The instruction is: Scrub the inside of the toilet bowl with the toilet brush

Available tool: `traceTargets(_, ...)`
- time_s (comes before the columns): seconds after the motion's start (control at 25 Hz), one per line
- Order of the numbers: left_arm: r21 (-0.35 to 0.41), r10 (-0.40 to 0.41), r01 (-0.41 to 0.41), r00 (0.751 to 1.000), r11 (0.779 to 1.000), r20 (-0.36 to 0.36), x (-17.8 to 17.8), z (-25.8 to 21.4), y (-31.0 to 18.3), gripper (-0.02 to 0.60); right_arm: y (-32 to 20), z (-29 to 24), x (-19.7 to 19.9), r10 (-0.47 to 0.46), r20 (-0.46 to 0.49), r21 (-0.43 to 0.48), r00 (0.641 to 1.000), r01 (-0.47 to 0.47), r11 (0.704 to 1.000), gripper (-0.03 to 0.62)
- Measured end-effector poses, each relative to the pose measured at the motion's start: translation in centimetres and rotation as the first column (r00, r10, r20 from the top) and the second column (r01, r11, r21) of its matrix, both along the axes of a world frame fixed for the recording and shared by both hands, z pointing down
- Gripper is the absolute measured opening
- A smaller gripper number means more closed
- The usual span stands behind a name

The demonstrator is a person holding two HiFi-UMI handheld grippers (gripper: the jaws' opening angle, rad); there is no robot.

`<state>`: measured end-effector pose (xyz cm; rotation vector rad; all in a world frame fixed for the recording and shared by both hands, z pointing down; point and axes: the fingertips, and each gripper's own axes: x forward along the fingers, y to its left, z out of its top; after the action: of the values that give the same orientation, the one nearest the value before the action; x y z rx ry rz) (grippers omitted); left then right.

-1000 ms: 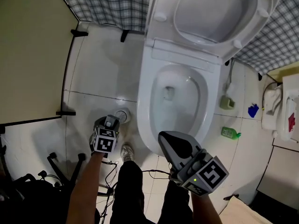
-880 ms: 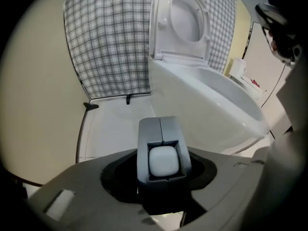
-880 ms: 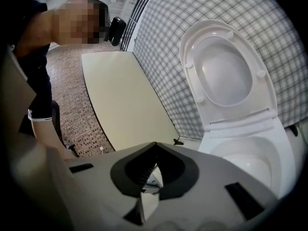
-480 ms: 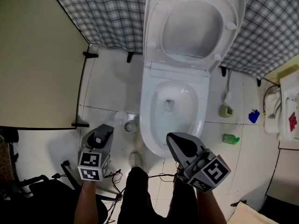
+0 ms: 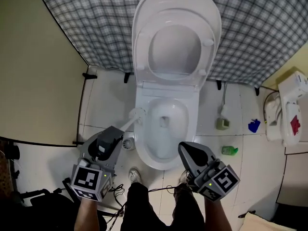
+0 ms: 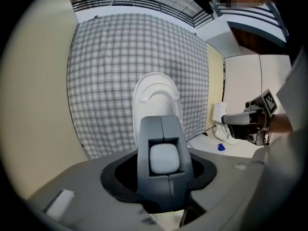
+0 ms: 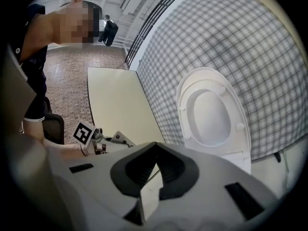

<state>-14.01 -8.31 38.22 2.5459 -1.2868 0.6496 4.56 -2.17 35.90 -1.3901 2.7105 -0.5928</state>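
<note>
Cubicle: white tile floor (image 5: 103, 95), checked cloth (image 5: 86, 18) across the back, beige partition (image 5: 33, 76) at 9 o'clock. Toilet at 12 o'clock from the person, with the lid (image 5: 175, 47) up against the cloth, so the bowl (image 5: 140, 138) lies open for scrubbing. The bowl is white, with a small dark outlet low in the basin; no soiling can be made out. Brush (image 5: 136, 114): a straight white handle with a pale rounded head. It is held slanting by the left gripper (image 5: 111, 134), whose jaws are clamped on the butt of the handle, seen end-on as a pale block in the left gripper view. The grip at the far end likely gives reach into the basin. The head hangs outside the bowl, just beside the rim at its 10 o'clock, above a round holder (image 5: 128, 142) on the floor; scrubbing looks not yet begun. The right gripper (image 5: 185, 150) is at 5 o'clock of the bowl, jaws closed tip to tip on nothing, probably kept clear as the idle hand. Green bottle (image 5: 229, 150) on the floor at 3 o'clock of the bowl.
</note>
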Motion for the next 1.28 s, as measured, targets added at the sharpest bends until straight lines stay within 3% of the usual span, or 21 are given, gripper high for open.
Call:
traceTargets(0.16,-0.037,0.060,-0.061,0.998,0.997,-0.034,4.5,2.2,-0.3,0.213,0.6,0.0,2.5,0.042,-0.011,-0.004,0.999,-0.042,0.999,0.000)
traceTargets(0.32,-0.079,0.112,-0.113,0.994,0.990,-0.013,9.3,5.8,-0.9,0.213,1.0,1.0,4.7,0.084,-0.026,-0.027,0.996,-0.085,0.996,0.000)
traceTargets(0.6,-0.115,0.117,-0.110,0.992,0.987,0.052,15.1,12.6,-3.4,0.213,0.1,3.5,6.7,0.114,-0.040,-0.060,0.993,-0.116,0.991,0.000)
traceTargets(0.92,-0.114,-0.028,0.039,0.995,0.993,0.097,16.0,17.3,-6.2,0.213,-1.1,4.7,7.6,0.146,-0.022,-0.079,0.989,-0.147,0.986,0.000)
traceTargets(1.12,-0.090,-0.063,0.074,0.991,0.993,0.118,16.2,18.8,-8.3,0.213,-2.1,4.7,8.3,0.171,-0.021,-0.077,0.985,-0.172,0.982,0.000)
traceTargets(1.28,-0.087,-0.075,0.084,0.993,0.993,0.094,17.0,19.2,-9.4,0.213,-2.5,5.0,9.1,0.186,-0.029,-0.079,0.982,-0.188,0.979,0.000)
